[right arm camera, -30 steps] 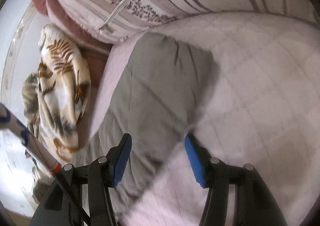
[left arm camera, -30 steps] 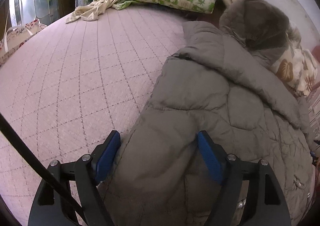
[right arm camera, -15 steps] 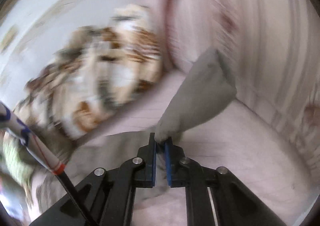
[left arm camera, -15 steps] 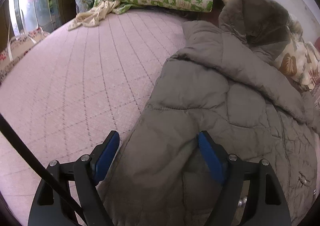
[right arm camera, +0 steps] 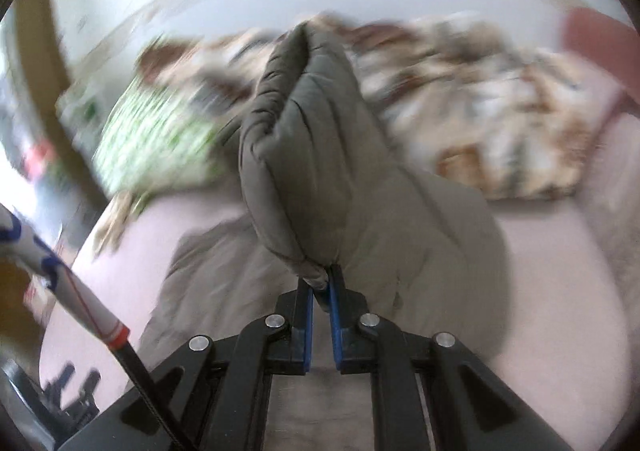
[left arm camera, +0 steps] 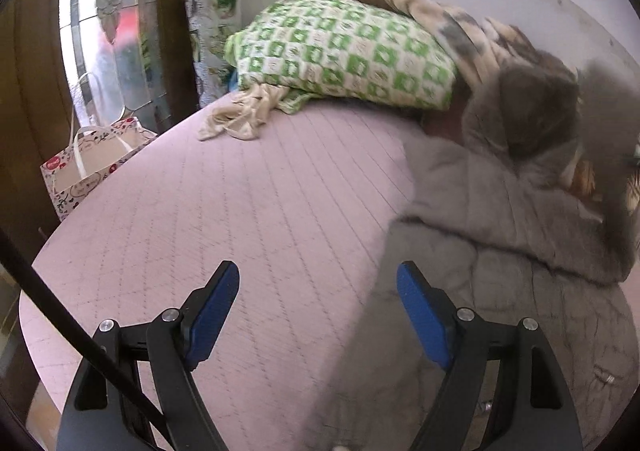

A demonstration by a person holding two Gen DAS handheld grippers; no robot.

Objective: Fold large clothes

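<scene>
Now the right gripper is closed on a fold of the grey padded jacket, and this part of the jacket stands up in front of the camera. The rest of the jacket lies on the pink quilted bed, on its right side. The left gripper is wide open and holds nothing; its right finger is over the jacket edge. A green checked pillow lies at the far end of the bed.

Bed, pink quilted cover. Lying on it: grey padded coat, green checked pillow, cream cloth, leaf-print blanket.
</scene>
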